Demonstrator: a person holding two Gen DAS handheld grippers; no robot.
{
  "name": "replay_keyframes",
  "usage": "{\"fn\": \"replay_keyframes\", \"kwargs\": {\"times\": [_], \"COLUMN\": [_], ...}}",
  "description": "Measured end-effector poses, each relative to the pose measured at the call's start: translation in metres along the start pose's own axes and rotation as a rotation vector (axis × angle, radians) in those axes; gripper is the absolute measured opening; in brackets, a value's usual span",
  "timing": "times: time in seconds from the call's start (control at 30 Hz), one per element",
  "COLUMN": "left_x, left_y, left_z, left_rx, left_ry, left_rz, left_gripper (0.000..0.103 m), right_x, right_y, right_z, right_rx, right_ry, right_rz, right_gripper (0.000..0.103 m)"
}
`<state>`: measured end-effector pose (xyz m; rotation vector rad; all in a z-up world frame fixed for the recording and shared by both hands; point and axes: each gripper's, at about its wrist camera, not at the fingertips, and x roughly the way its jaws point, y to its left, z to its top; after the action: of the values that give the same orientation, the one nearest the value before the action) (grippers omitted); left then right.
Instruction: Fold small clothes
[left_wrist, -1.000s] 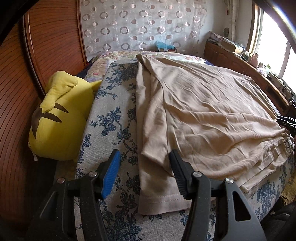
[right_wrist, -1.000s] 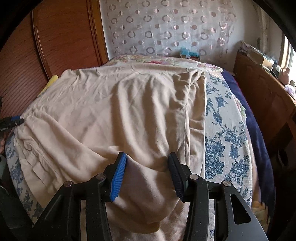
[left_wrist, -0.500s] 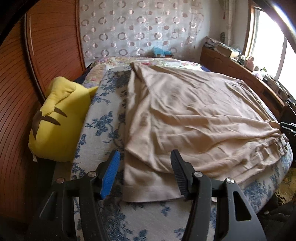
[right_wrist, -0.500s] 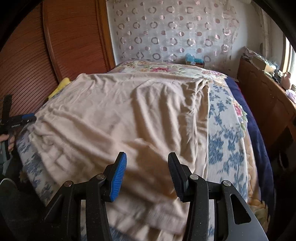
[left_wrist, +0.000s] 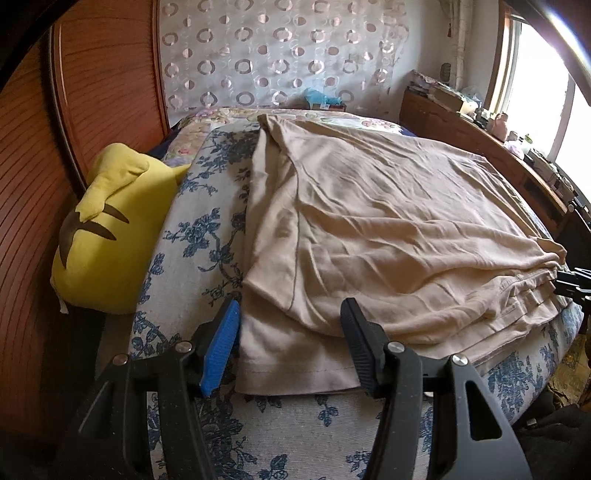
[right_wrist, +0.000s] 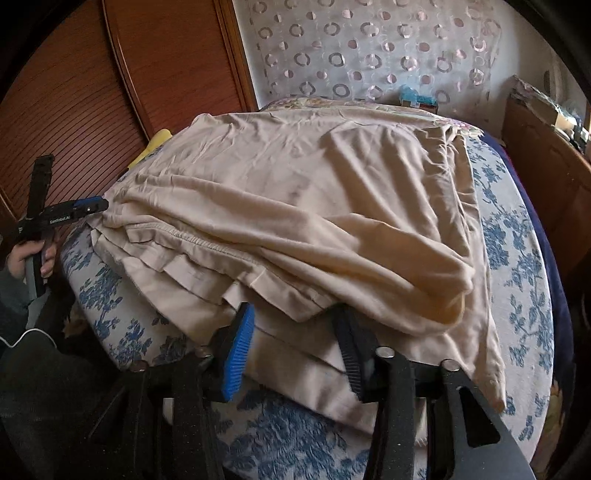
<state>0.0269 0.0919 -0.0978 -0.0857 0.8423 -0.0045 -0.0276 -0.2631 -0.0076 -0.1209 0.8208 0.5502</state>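
A beige garment (left_wrist: 388, 229) lies spread and partly folded across a blue-floral bedspread (left_wrist: 192, 251), filling the middle of both wrist views. In the left wrist view, the left gripper (left_wrist: 291, 343) sits at six o'clock, its jaws apart and straddling the garment's near hemmed corner without pinching it; that gripper is released. A yellow plush toy (left_wrist: 107, 236) rests at nine o'clock against the wooden headboard (left_wrist: 33, 155). In the right wrist view, the right gripper (right_wrist: 295, 350) is at six o'clock, its jaws closing around the layered hem of the garment, with cloth between the pads but not yet clamped. At nine o'clock there, a hand (right_wrist: 22, 258) holds the other gripper's handle at the garment's far edge.
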Motion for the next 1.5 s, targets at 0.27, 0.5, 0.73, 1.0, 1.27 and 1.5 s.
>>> {"fn": "replay_keyframes", "kwargs": {"times": [0.27, 0.5, 0.73, 1.0, 1.27, 1.5], "left_x": [0.003, 0.003, 0.004, 0.004, 0.004, 0.004], "left_y": [0.005, 0.006, 0.006, 0.003, 0.003, 0.003], "left_z": [-0.004, -0.004, -0.004, -0.003, -0.003, -0.003], "left_rx": [-0.012, -0.013, -0.011, -0.004, -0.003, -0.005], "left_ry": [0.003, 0.002, 0.001, 0.0, -0.001, -0.002], "left_rz": [0.003, 0.004, 0.005, 0.01, 0.011, 0.011], "left_gripper": [0.058, 0.058, 0.058, 0.058, 0.058, 0.058], "right_x": [0.001, -0.019, -0.011, 0.002, 0.009, -0.01], "right_y": [0.007, 0.01, 0.001, -0.001, 0.003, 0.016], "right_z": [0.014, 0.007, 0.007, 0.017, 0.018, 0.01], "right_rx": [0.005, -0.008, 0.052, 0.12, 0.092, 0.04], "right_ry": [-0.016, -0.042, -0.009, -0.024, -0.013, -0.014], "right_rz": [0.018, 0.037, -0.01, -0.002, -0.049, 0.038], "right_gripper": [0.0, 0.0, 0.028, 0.035, 0.0, 0.0]}}
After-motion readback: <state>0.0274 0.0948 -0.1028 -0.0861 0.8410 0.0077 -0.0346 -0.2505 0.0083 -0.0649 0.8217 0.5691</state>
